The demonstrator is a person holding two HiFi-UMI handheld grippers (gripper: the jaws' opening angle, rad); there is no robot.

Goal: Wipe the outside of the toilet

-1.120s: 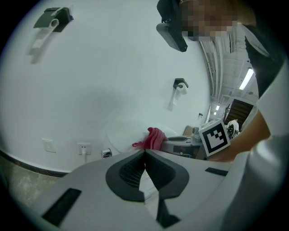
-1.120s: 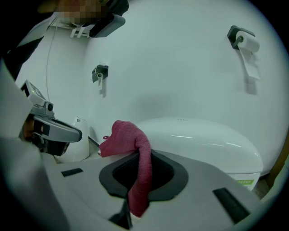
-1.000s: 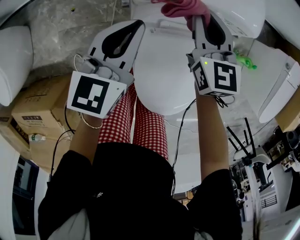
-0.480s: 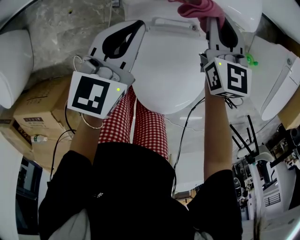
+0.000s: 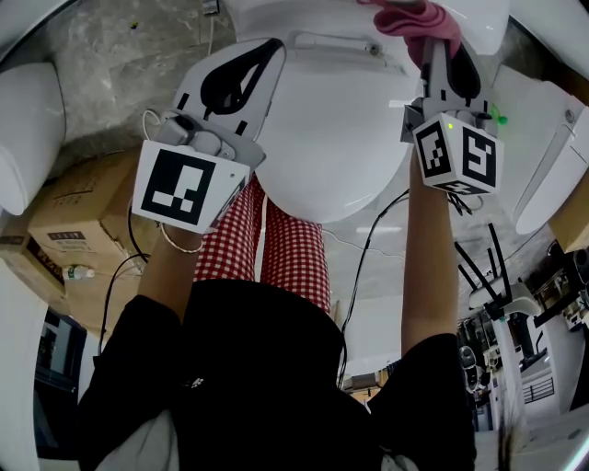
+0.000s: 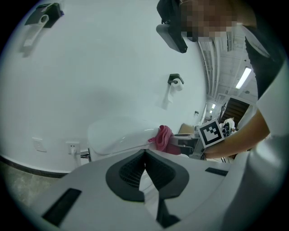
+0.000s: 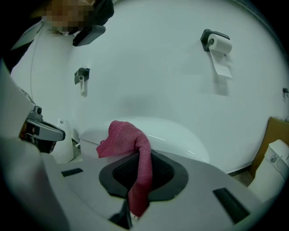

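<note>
A white toilet (image 5: 331, 120) with its lid down stands in front of me in the head view. My right gripper (image 5: 434, 44) is shut on a pink cloth (image 5: 412, 17), which rests on the toilet's tank at the right rear. In the right gripper view the pink cloth (image 7: 131, 140) drapes out of the jaws against the white tank (image 7: 180, 135). My left gripper (image 5: 269, 48) hovers over the lid's left side, shut with nothing in it. The left gripper view shows the tank (image 6: 117, 133) and the pink cloth (image 6: 163, 139) ahead.
Cardboard boxes (image 5: 64, 221) sit on the floor at left beside another white fixture (image 5: 28, 120). A second toilet (image 5: 552, 175) stands at right. A toilet-paper holder (image 7: 219, 45) hangs on the white wall. Cables (image 5: 368, 230) trail below the bowl.
My right gripper has slid to the right along the tank with the pink cloth. The left gripper has stayed where it was.
</note>
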